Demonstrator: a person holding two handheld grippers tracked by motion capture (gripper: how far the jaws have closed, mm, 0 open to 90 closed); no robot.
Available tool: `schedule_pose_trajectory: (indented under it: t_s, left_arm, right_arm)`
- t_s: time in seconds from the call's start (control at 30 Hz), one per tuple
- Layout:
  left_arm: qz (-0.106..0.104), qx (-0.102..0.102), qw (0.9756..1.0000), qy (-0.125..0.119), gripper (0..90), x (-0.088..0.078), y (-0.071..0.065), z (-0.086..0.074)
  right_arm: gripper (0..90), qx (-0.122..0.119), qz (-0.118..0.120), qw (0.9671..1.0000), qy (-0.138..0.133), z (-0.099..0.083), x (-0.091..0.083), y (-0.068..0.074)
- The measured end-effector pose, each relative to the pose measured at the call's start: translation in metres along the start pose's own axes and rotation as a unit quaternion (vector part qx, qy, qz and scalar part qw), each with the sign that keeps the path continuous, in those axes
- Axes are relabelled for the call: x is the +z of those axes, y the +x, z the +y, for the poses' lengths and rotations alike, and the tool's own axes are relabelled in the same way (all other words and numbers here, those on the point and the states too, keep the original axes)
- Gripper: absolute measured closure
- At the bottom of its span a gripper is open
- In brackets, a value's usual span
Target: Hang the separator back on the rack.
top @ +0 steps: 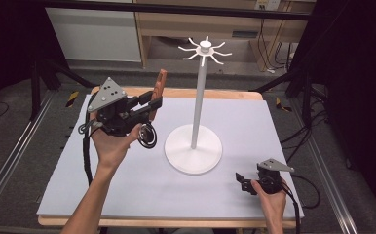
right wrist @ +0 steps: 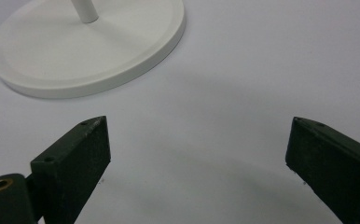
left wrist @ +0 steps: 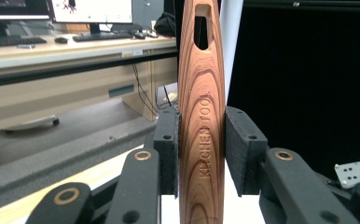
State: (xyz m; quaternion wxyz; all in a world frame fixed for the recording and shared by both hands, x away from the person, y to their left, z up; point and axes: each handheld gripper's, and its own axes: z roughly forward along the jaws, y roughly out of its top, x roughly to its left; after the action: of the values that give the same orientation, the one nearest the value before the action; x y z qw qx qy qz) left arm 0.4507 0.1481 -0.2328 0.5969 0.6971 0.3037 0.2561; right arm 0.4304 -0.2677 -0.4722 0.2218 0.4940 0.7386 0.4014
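**Above the white mat, one gripper clamping a wooden tool**

Over the left rear part of the pale grey mat-covered table (top: 127,195), the left gripper (top: 153,103) is being held up off the surface, its two black jaws pressing from both sides on a reddish-brown, grain-striped wooden handle (left wrist: 201,130) stamped "KITCHEN TOOL". The handle is standing upright between the pads, its slotted end pointing up. Near the front right corner, the right gripper (right wrist: 197,154) is hovering low with jaws spread wide, gripping nothing. Between them, the tall white pole stand with round base and hooked arms (top: 194,146) is resting on the mat
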Motion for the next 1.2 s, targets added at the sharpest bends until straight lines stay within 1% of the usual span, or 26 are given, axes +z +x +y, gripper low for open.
schedule_pose_trajectory:
  t_s: [0.2, 0.37, 0.53, 0.6, 0.67, 0.83, 0.97, 1.07, 1.13, 1.2]
  left_arm:
    - [0.002, 0.002, 0.9999, -0.013, 67.3, -0.005, -0.001, 0.007]
    - [0.000, 0.002, 0.9998, -0.018, 67.3, -0.005, -0.002, 0.011]
    - [-0.003, 0.003, 0.9998, -0.018, 67.3, -0.001, -0.002, 0.015]
    - [-0.004, 0.007, 0.9998, -0.018, 67.2, 0.001, -0.004, 0.019]
    - [-0.005, 0.009, 0.9997, -0.021, 67.3, 0.002, -0.005, 0.021]
    - [-0.008, 0.009, 0.9997, -0.021, 67.3, 0.004, -0.007, 0.024]
    - [-0.010, 0.013, 0.9996, -0.021, 67.3, 0.007, -0.009, 0.026]
    - [-0.015, 0.011, 0.9996, -0.023, 67.2, 0.010, -0.012, 0.029]
    - [-0.013, 0.018, 0.9995, -0.022, 67.3, 0.012, -0.015, 0.031]
    - [-0.013, 0.021, 0.9995, -0.022, 67.2, 0.013, -0.016, 0.031]
  right_arm:
    - [6.9, 0.000, 0.000, 1.0000, 0.001, 0.000, 0.000, 0.000]
    - [6.9, 0.002, 0.001, 1.0000, 0.000, 0.000, 0.000, 0.000]
    - [7.0, 0.003, 0.001, 1.0000, 0.000, 0.000, 0.000, 0.001]
    - [6.9, 0.003, 0.002, 1.0000, 0.001, 0.000, 0.000, 0.001]
    - [7.0, 0.009, 0.001, 1.0000, 0.002, 0.000, 0.000, 0.001]
    - [6.9, 0.005, 0.000, 1.0000, -0.001, 0.001, 0.000, 0.000]
    - [6.9, 0.003, 0.002, 1.0000, 0.001, 0.001, 0.001, 0.000]
    - [7.0, 0.006, 0.001, 1.0000, 0.003, 0.000, 0.001, 0.000]
    - [7.0, 0.006, 0.002, 1.0000, 0.003, 0.000, 0.001, 0.001]
    - [6.9, 0.004, 0.002, 1.0000, 0.002, 0.000, 0.001, 0.000]
